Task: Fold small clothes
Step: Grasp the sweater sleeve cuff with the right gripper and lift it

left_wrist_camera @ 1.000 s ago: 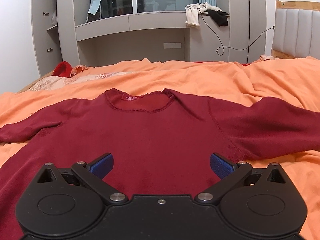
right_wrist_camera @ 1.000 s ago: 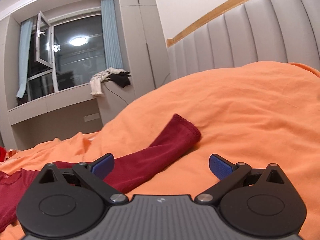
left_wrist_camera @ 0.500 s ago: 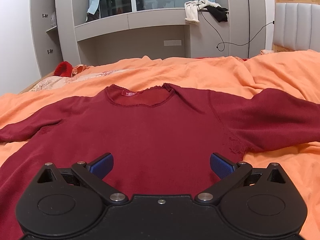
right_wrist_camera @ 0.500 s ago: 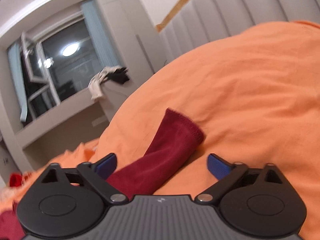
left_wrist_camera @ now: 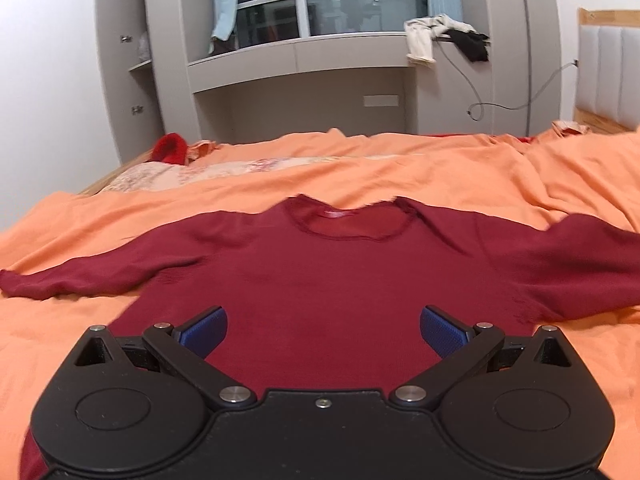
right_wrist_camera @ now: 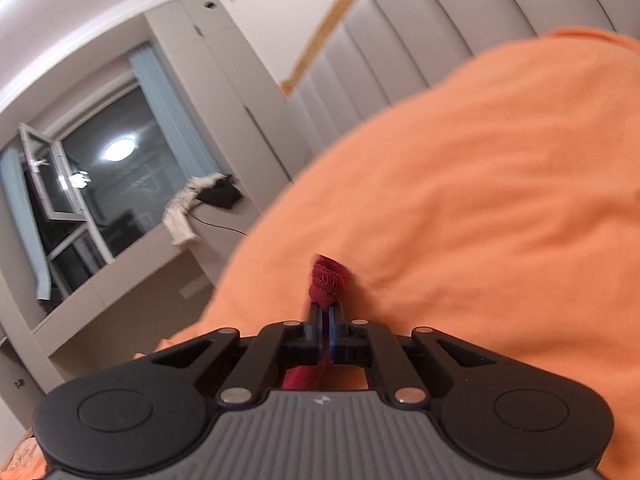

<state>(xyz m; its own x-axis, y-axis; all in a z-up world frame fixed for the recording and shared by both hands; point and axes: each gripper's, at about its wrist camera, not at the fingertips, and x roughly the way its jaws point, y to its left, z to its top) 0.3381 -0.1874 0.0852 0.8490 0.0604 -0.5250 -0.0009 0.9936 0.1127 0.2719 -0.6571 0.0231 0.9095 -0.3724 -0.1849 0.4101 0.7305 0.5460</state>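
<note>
R gripper [right_wrist_camera: 325, 322] just clamped onto sleeve cuff [right_wrist_camera: 327, 282]; L gripper [left_wrist_camera: 323, 330] pulled back, jaws wide over shirt [left_wrist_camera: 320, 272].

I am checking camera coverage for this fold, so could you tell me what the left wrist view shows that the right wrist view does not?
Only the left wrist view shows the maroon top's body, neckline and far sleeve, under the open left gripper. Only the right shows the right gripper shut on the sleeve cuff. Both show the orange bedspread and the window ledge clothes.
</note>
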